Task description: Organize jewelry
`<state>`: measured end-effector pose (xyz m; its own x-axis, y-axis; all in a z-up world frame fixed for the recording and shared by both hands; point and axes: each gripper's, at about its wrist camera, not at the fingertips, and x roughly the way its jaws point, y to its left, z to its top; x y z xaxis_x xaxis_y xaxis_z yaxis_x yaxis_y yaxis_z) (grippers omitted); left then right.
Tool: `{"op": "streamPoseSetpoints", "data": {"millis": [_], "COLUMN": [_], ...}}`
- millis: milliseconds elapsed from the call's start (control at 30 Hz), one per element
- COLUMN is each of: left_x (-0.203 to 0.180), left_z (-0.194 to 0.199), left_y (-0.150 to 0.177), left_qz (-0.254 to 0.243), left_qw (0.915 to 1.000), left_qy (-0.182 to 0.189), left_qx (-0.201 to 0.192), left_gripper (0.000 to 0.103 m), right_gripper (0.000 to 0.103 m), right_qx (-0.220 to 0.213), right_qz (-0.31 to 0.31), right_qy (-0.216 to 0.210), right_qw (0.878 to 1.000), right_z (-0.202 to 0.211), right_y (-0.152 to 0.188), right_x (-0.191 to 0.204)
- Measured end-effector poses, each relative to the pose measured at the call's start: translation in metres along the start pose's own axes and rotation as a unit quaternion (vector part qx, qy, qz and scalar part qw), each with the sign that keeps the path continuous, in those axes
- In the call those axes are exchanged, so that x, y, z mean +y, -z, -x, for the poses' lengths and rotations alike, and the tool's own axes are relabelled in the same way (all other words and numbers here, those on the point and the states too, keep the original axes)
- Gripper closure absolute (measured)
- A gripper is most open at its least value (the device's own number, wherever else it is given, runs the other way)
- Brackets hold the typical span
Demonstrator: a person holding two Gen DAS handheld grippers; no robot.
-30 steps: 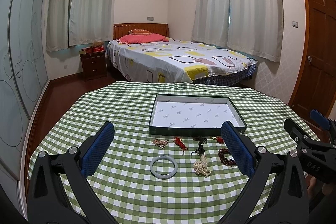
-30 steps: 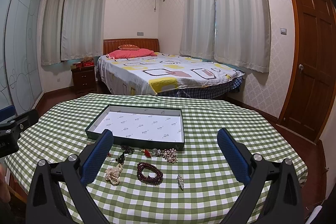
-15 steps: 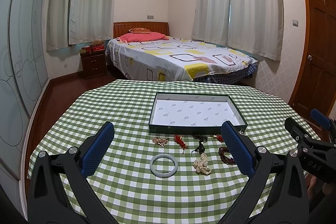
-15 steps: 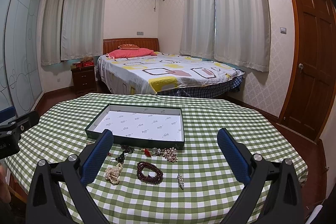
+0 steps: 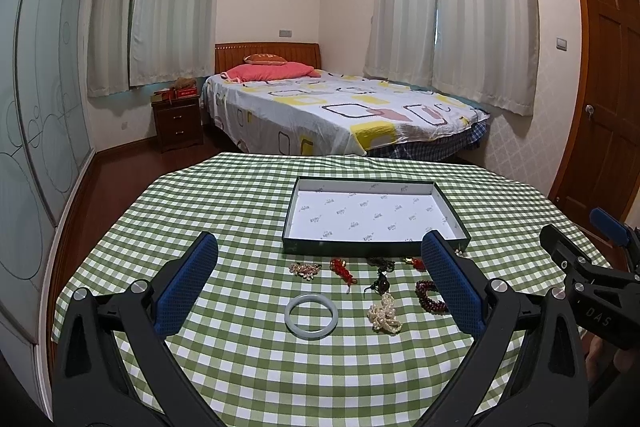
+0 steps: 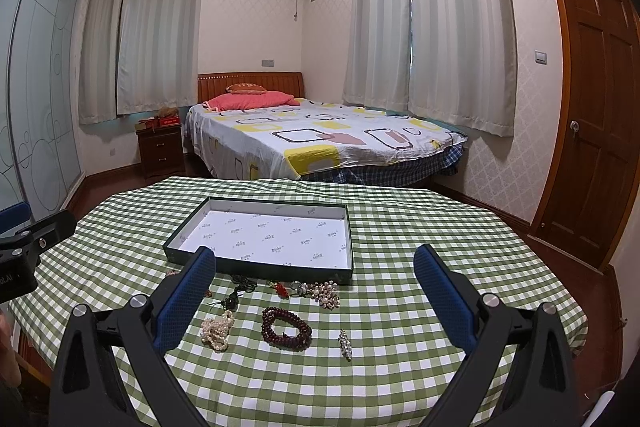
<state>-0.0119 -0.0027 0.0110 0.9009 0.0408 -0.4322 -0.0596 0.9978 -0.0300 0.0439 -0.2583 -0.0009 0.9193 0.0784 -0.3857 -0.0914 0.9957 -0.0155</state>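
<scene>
Both grippers, left [image 5: 320, 263] and right [image 6: 314, 275], hover spread wide and empty above a checked table [image 5: 240, 211]. Bracelets and beads lie scattered before an empty tray [image 5: 372, 247].

A shallow dark green box with a white printed lining [image 5: 372, 217] sits on the green-and-white checked counter [image 5: 240, 211]. In front of the box lie a pale jade bangle [image 5: 311, 315], a cream pearl cluster [image 5: 384, 315], a dark red bead bracelet [image 5: 429, 296] and a red knotted tassel [image 5: 343, 268]. The left gripper [image 5: 320, 277] hovers before the box, blue-padded fingers [image 5: 188, 277] spread wide and empty.
</scene>
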Motion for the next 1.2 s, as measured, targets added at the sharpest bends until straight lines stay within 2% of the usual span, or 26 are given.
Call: {"op": "streamPoseSetpoints", "data": {"millis": [333,633,800,1200], "left_x": [0.019,0.033,0.038,0.021], "left_z": [-0.026,-0.098,-0.133,-0.18], "left_y": [0.012,0.061,0.081,0.104], "left_qz": [0.015,0.012,0.025,0.01], "left_qw": [0.9999,0.9975,0.9927,0.9823], "left_qy": [-0.002,-0.003,0.014,0.011], "left_qx": [0.001,0.069,0.117,0.187], "left_gripper": [0.004,0.004,0.004,0.004], "right_gripper": [0.006,0.006,0.006,0.006], "right_qx": [0.0,0.039,0.074,0.114], "right_qz": [0.01,0.014,0.009,0.0], "right_qy": [0.01,0.007,0.01,0.007], "right_qw": [1.0,0.999,0.997,0.994], "right_z": [-0.028,-0.078,-0.102,-0.121], "right_y": [0.02,0.07,0.093,0.109], "right_x": [-0.005,-0.021,-0.029,-0.034]}}
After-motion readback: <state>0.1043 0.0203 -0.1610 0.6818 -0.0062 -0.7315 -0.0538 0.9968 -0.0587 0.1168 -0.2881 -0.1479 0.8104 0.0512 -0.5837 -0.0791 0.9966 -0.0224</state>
